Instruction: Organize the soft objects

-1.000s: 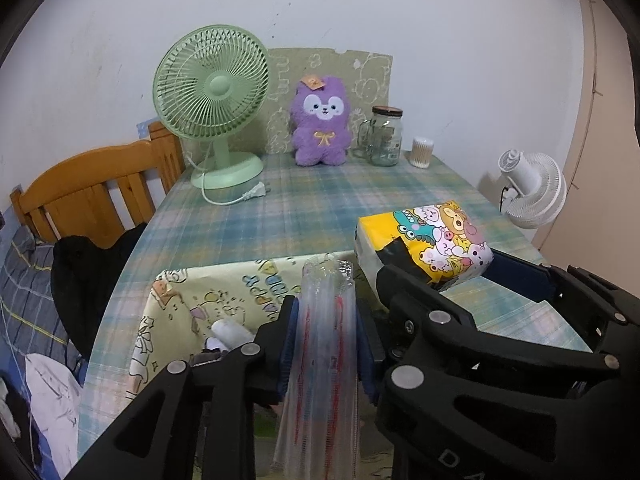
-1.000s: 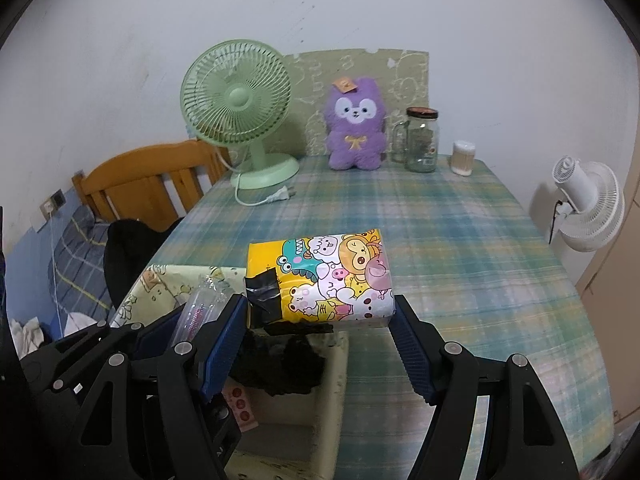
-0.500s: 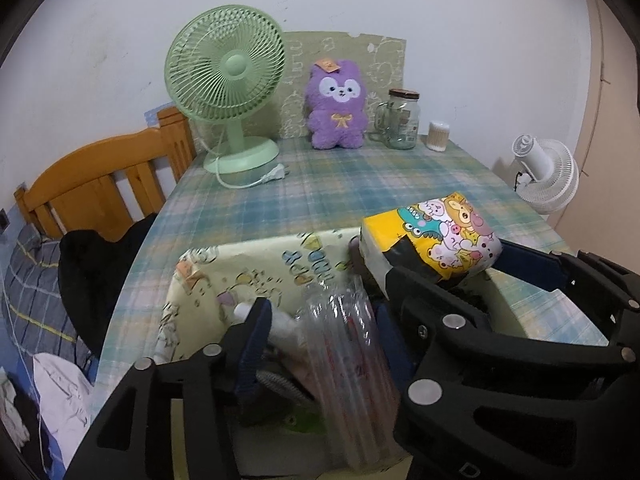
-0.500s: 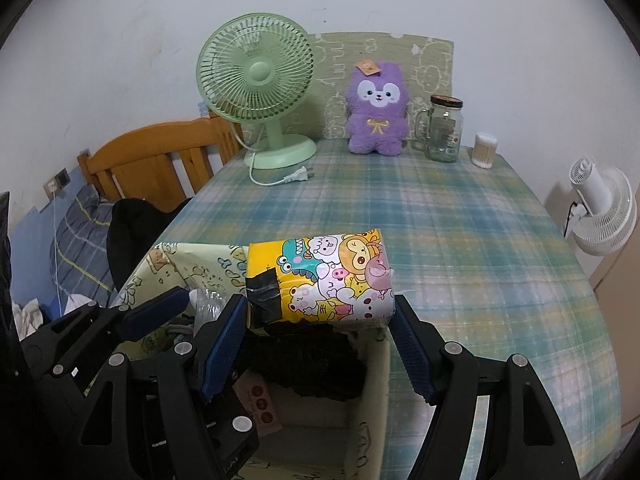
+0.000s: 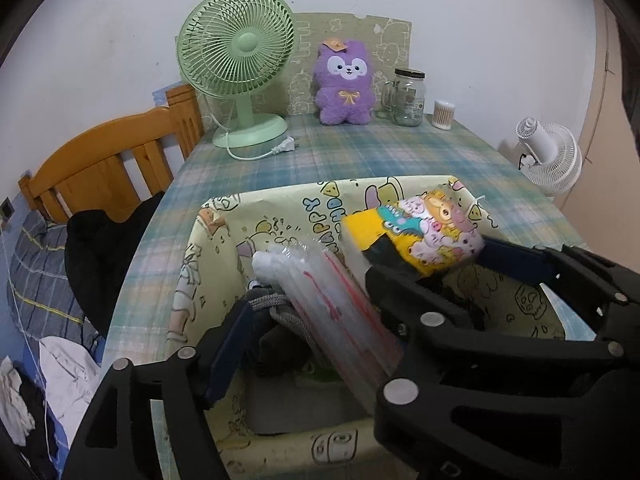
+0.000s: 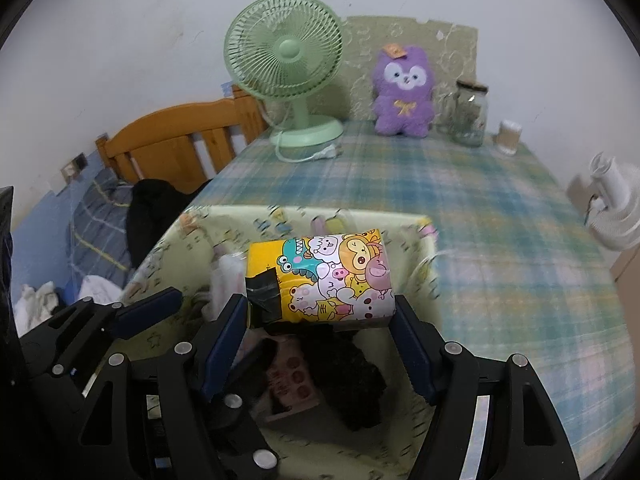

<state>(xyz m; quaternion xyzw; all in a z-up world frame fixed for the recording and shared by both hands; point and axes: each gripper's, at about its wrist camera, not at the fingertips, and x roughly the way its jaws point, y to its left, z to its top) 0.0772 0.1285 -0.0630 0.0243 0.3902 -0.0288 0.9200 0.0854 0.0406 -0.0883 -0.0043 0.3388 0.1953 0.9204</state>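
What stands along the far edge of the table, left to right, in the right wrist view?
Green fan → purple plush toy → glass jar → small white container.

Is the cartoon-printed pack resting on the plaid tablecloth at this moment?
No, the cartoon-printed pack sits between the right gripper pads, above the storage box.
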